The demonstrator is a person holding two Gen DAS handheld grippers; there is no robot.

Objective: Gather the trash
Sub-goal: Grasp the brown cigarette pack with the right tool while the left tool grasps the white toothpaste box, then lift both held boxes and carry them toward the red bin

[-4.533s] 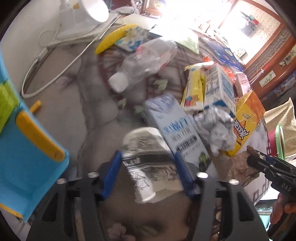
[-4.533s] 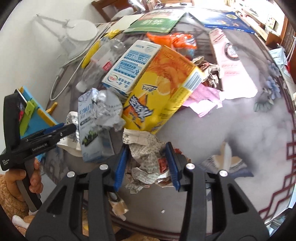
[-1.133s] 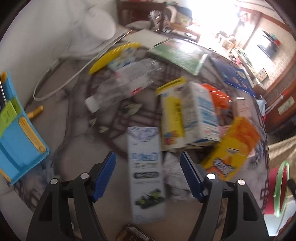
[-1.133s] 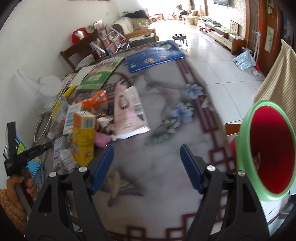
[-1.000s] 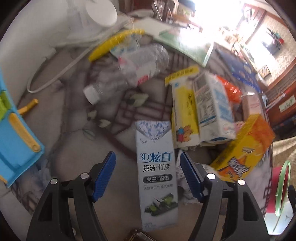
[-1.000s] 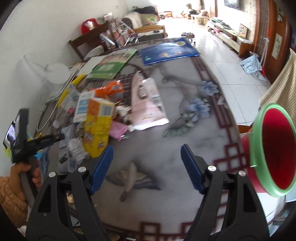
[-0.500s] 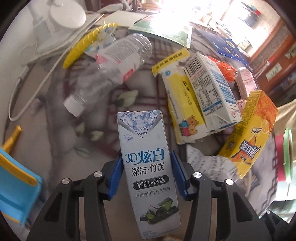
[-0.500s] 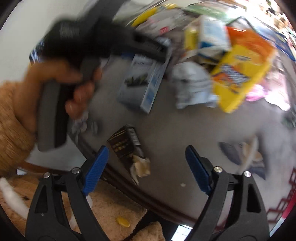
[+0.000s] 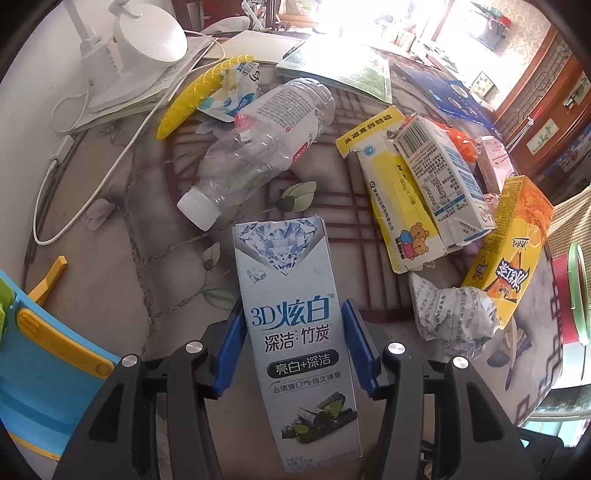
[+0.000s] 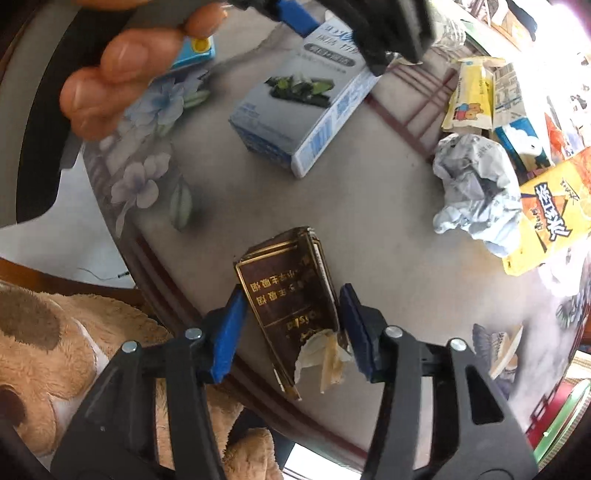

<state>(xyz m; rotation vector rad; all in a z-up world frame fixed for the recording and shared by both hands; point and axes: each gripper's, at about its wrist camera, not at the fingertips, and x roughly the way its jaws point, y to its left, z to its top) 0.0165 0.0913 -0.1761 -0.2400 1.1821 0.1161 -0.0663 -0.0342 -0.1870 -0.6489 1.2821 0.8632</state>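
A grey-blue toothpaste box (image 9: 291,332) lies on the table, and my left gripper (image 9: 293,306) is shut on it, blue pads against both long sides. From the right wrist view the same box (image 10: 299,110) shows under the left gripper (image 10: 369,29), which a hand (image 10: 110,66) holds. A brown cigarette pack (image 10: 288,295) with torn paper at its mouth lies at the table edge. My right gripper (image 10: 291,290) is closed in around it, pads at its sides. Crumpled paper (image 9: 454,314) and an orange drink carton (image 9: 513,251) lie to the right.
An empty plastic bottle (image 9: 258,147), a yellow carton (image 9: 395,206) and a white-blue carton (image 9: 443,173) lie farther back. A red bin with a green rim (image 9: 576,295) stands off the right edge. A plush toy (image 10: 55,332) sits below the table edge (image 10: 166,273).
The left gripper closed on the toothpaste box. The right gripper swung from the bin side to the near table edge and narrowed around the cigarette pack.
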